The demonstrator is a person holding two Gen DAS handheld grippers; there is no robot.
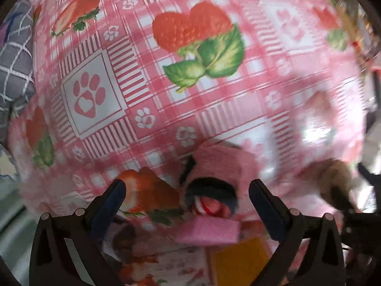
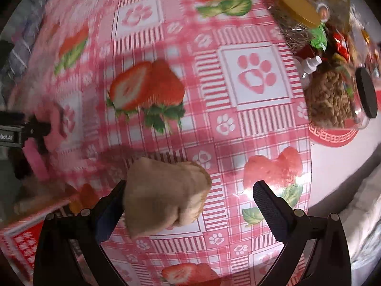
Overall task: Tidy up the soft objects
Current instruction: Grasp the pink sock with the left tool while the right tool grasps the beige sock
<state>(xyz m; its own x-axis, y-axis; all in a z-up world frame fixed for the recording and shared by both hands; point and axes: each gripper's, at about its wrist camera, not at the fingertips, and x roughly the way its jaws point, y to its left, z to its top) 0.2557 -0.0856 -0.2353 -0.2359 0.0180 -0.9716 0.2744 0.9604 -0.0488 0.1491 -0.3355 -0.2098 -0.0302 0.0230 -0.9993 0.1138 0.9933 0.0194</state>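
Observation:
A pink plush toy [image 1: 214, 176] with a black eye lies between the fingers of my left gripper [image 1: 188, 195], whose jaws stand wide open around it without touching. A pink sponge [image 1: 209, 232] and a yellow sponge [image 1: 240, 259] lie just below it. A tan plush toy [image 2: 164, 195] rests against the left finger of my right gripper [image 2: 190, 197], which is open; the right finger is well clear of it. The left gripper [image 2: 28, 131] and pink toy show blurred at the left of the right wrist view. The tan toy [image 1: 338, 181] shows blurred at right in the left wrist view.
The table wears a pink strawberry and paw-print cloth [image 1: 166, 100]. Jars of food [image 2: 333, 95] and a gold-lidded jar [image 2: 297, 9] stand at the far right on a red mat [image 2: 333, 138]. A grey checked cloth [image 1: 16, 54] lies at the left edge.

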